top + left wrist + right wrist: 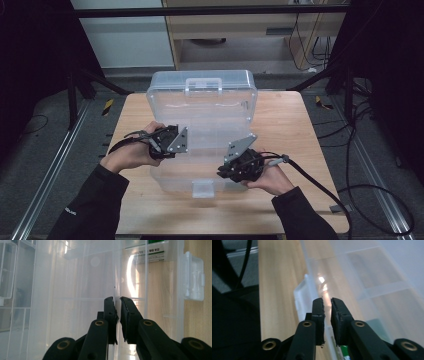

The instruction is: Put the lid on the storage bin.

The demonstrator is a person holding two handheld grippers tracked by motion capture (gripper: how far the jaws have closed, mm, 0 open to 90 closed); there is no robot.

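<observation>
Box: a clear plastic box lies open in the middle of the wooden counter, its lid leaning up at the far side, its base toward the person.
Latch: a small clear latch sits on the near front wall of the base.
Left gripper: the left gripper is at the left edge of the base, held in the person's left hand. In the left gripper view its jaws are almost closed on a thin clear wall of the box, which stands in the narrow gap between them.
Right gripper: the right gripper is at the right front part of the base, held in the right hand. In the right gripper view the jaws are almost closed around the thin rim of the box.
Label: a white and green label shows through the plastic in the left gripper view.
Cables: black cables trail from both grippers over the counter.
</observation>
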